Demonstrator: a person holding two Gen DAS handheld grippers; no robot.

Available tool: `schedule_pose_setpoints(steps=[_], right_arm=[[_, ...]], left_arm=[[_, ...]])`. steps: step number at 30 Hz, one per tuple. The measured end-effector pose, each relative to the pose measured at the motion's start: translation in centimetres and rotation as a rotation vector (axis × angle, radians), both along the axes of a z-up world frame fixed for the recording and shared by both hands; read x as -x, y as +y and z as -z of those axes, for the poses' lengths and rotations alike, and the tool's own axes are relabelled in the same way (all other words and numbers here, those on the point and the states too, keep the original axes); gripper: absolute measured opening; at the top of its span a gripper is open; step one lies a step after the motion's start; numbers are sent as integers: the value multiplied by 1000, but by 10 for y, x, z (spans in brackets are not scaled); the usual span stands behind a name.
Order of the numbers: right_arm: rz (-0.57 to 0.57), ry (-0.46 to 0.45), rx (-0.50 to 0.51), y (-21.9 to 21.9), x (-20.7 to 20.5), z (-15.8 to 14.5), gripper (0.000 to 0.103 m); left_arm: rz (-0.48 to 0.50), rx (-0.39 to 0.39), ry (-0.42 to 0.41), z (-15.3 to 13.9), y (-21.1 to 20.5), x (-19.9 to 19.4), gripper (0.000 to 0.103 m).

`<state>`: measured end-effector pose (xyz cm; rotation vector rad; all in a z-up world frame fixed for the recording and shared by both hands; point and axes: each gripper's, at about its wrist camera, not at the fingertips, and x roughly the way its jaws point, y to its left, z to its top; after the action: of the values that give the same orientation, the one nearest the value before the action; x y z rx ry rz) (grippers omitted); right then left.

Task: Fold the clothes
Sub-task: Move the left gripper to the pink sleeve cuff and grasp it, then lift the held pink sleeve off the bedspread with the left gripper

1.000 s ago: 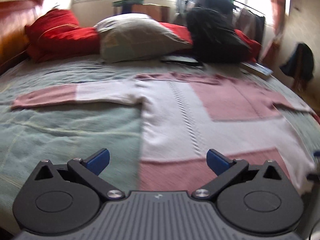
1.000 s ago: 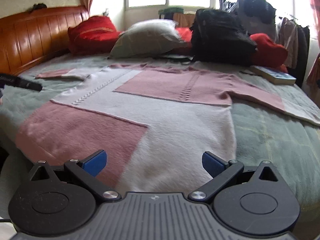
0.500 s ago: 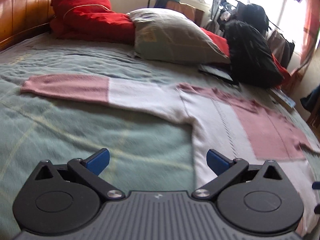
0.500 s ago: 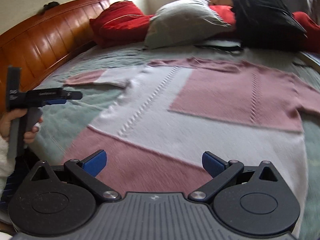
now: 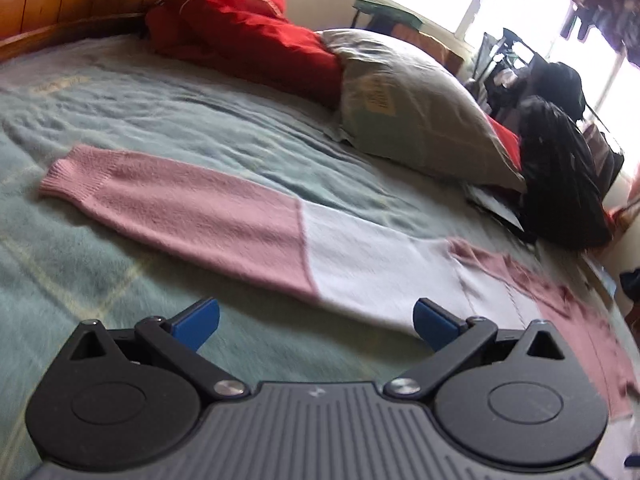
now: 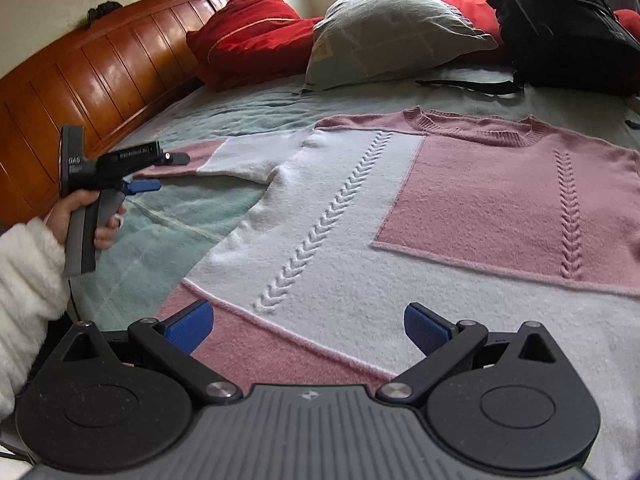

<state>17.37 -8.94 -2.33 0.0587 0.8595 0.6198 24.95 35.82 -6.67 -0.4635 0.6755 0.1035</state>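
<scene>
A pink and white knit sweater (image 6: 400, 216) lies flat, front up, on the green blanket (image 6: 160, 232), neck toward the pillows. Its left sleeve (image 5: 224, 216) stretches out sideways, pink cuff at the far end. My left gripper (image 5: 316, 322) is open and empty, just short of the sleeve's near edge, around where pink meets white. It also shows in the right wrist view (image 6: 156, 172), held in a hand near the sleeve. My right gripper (image 6: 308, 324) is open and empty, low over the sweater's lower hem.
A wooden headboard (image 6: 80, 80) runs along the left. Red pillows (image 6: 248, 32) and a grey pillow (image 6: 384, 28) lie beyond the sweater, with a black backpack (image 6: 560, 24) to their right. A clothes rack (image 5: 516, 56) stands by the windows.
My left gripper has swung left from the sweater's body to the left sleeve and closed in on it. My right gripper has shifted left and nearer over the lower hem. Both stay open.
</scene>
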Motion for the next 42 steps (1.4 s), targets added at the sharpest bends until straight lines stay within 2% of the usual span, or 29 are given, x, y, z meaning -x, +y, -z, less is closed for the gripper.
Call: schedule_pose_setpoints(steps=[3,7,11,15,22,26,36,42], right_arm=[[-16,22,-3,4,-5,4,103],[-31,41,-8,9,-11,9,103],[-31,50,-8,13,-17,13,103],[-38,62,-8,15,-20,17,103],[-33,67,4,16,-23,21,103],[-24,67,6,12,-23,21,103],[-24,57,16,11,-18,17,103],[-29,45,36,10,-12,13,103]], left_arm=[[-26,97,-26,17,21,-7,102],[-45,202,-106,27,42,-10,102],[-63,253,-139,28,59,-18,102],[-123,279,-174,30,72,-27,102],[-185,239,-213,34,77,-44,102],[-200,208,-207,31,72,-53,102],[-235,275,-237,23,77,-47,102],[-209,240,-263,7,63,-50,102]])
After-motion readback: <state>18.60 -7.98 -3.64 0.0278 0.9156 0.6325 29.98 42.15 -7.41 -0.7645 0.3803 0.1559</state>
